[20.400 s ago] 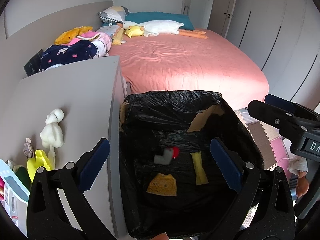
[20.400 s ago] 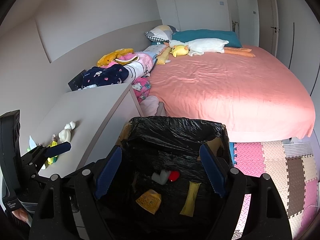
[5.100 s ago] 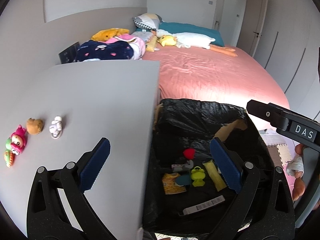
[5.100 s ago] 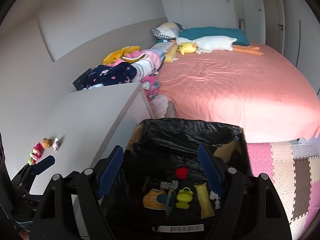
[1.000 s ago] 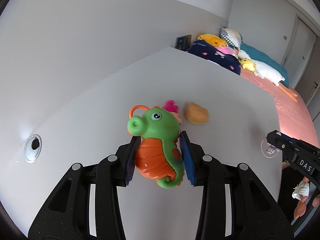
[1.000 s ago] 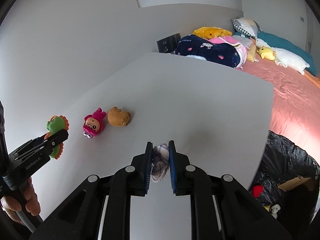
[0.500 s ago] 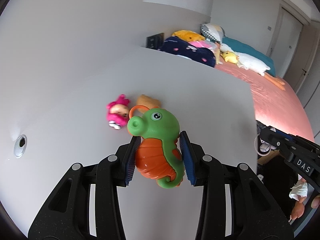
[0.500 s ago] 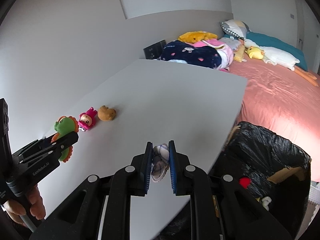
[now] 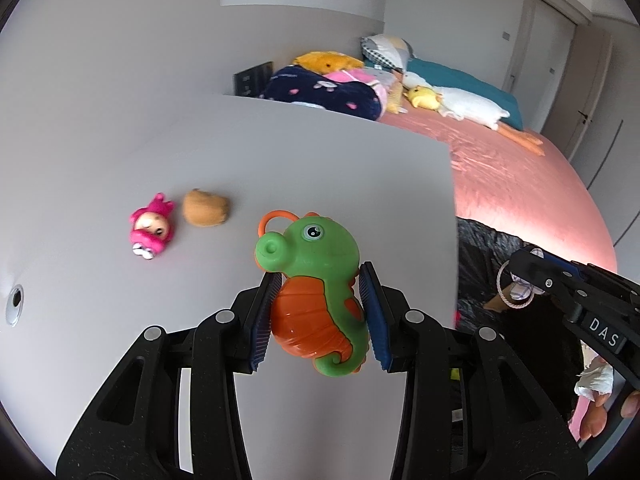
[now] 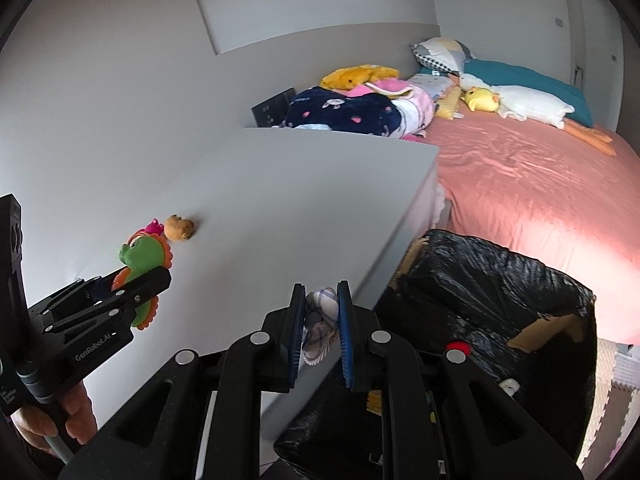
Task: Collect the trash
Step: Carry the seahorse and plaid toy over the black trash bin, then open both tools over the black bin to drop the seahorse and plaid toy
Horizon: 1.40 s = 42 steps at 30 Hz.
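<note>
My left gripper is shut on a green and orange seahorse toy, held above the grey tabletop; it also shows in the right wrist view. My right gripper is shut on a small plaid cloth toy with a ring, near the table's right edge; the toy also shows in the left wrist view. The black-lined trash box stands on the floor right of the table, with several items inside.
A pink doll and a brown plush lie on the table at the left. A cable hole is at the far left. The pink bed with pillows and plush toys lies beyond.
Both grippers have swung right with their toys, toward the table's right edge. The trash box has come further into view. The pink doll and brown plush now lie further left.
</note>
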Motion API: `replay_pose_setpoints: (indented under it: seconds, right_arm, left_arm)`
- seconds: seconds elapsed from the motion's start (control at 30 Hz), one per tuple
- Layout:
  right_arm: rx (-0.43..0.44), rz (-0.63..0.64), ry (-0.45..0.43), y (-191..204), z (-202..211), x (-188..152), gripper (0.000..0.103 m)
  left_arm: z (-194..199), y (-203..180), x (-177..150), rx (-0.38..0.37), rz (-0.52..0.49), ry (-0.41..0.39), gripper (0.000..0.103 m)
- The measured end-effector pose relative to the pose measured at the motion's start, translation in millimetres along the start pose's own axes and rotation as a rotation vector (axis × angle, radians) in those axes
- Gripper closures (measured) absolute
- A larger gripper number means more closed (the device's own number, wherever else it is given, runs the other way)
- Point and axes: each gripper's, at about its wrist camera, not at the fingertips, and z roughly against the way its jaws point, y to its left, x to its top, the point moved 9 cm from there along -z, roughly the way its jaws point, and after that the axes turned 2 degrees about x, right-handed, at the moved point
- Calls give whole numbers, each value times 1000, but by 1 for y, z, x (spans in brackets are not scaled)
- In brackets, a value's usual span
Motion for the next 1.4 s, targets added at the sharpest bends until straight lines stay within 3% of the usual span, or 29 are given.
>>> replay_pose_setpoints:
  seconds: [1.2,1.23,1.27,1.3,1.33,1.4]
  right_arm:
    - [-197,-201,-80,-153,79,-19,86]
    - [-208,-203,-78,-157,81,-20,81]
    - [-221,-205,-75,-161,82,-21,75]
    - [-240,-212,-76,-166,84,-21,51]
    - [-263,-229,-89,-172,88,-21,28]
    - [-289,-252,-122,-180,95,-21,23]
  left_arm:
    - [-16,-180,-15,-217,-283,53,62]
    - [-16,-185,-17,-228,-290,57,62]
    - [-15,-191,-20,-252,-308,65,50]
    - [-15,-195,-22,-260,-318,67,35]
    - [-14,-198,-23,-256,-325,60,5]
    - [-9,-201,-23,-231,-356,6,6]
